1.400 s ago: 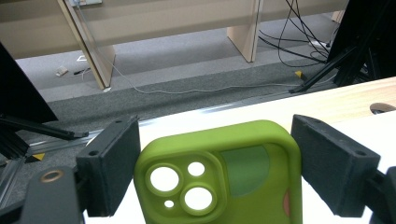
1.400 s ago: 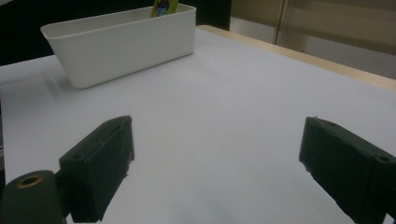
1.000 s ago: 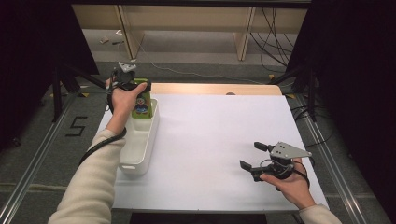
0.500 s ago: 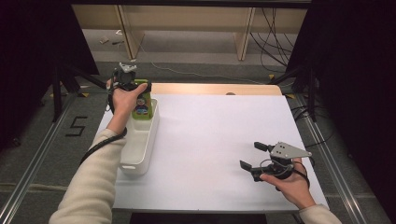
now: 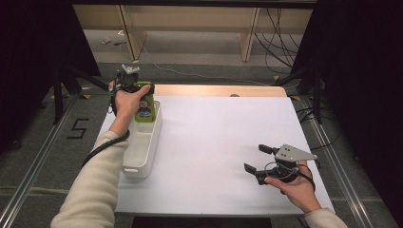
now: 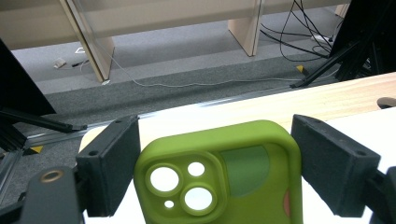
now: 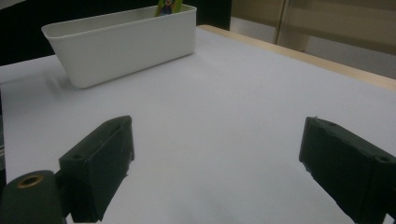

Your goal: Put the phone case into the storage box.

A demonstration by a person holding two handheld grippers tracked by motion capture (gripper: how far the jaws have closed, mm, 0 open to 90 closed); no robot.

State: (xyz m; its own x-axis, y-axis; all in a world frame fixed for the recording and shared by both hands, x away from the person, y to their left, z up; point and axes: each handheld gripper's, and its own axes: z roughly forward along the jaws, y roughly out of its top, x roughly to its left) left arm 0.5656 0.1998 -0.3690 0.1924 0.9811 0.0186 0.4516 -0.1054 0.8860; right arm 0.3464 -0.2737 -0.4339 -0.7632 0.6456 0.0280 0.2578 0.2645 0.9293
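Green phone case [image 6: 219, 172], clamped upright in the left gripper [image 5: 134, 90], stands inside the white bin [image 5: 142, 147], unreleased; right gripper [image 5: 260, 159] rests open, empty.

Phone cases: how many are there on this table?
1. A green phone case is clamped between the left gripper's jaws, upright over the far end of the white bin. Lower parts of the bin's inside are hidden, so another could lie there.

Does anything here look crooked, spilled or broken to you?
Nothing spilled or broken. The one unusual sight is the green phone case: it stands on end at the far end of the white bin, gripped by the left gripper rather than lying flat. The right gripper rests open on the white table.
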